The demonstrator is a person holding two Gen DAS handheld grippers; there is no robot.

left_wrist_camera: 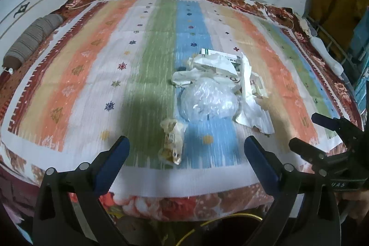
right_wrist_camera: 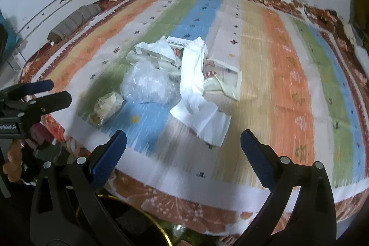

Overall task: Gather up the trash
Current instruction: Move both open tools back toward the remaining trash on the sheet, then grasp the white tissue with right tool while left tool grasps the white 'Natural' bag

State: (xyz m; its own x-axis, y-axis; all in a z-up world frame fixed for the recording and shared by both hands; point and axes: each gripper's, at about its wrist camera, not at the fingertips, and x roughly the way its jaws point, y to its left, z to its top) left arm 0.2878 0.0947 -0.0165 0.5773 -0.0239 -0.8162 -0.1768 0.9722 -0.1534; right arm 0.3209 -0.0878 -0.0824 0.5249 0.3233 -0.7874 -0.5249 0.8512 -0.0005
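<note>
A heap of trash lies on a striped bedspread [left_wrist_camera: 92, 66]. It holds a crumpled clear plastic bag [left_wrist_camera: 208, 99] [right_wrist_camera: 148, 84], white torn paper [right_wrist_camera: 198, 93] [left_wrist_camera: 251, 114], a printed carton [left_wrist_camera: 219, 57] [right_wrist_camera: 177, 45] and a flat pale wrapper [right_wrist_camera: 227, 77]. A small yellowish snack wrapper [left_wrist_camera: 173, 141] [right_wrist_camera: 107, 108] lies apart, nearest the bed's front edge. My left gripper [left_wrist_camera: 186, 149] stands open just in front of that snack wrapper, holding nothing. My right gripper [right_wrist_camera: 183, 144] is open too, empty, with the white paper just beyond its fingertips. Each gripper shows at the edge of the other's view.
A grey striped bolster [left_wrist_camera: 32, 38] lies at the bed's far left by the wall. Shelving and cloth [left_wrist_camera: 341, 15] stand to the right of the bed. Below the front edge sits a dark bin with a gold rim [right_wrist_camera: 129, 218].
</note>
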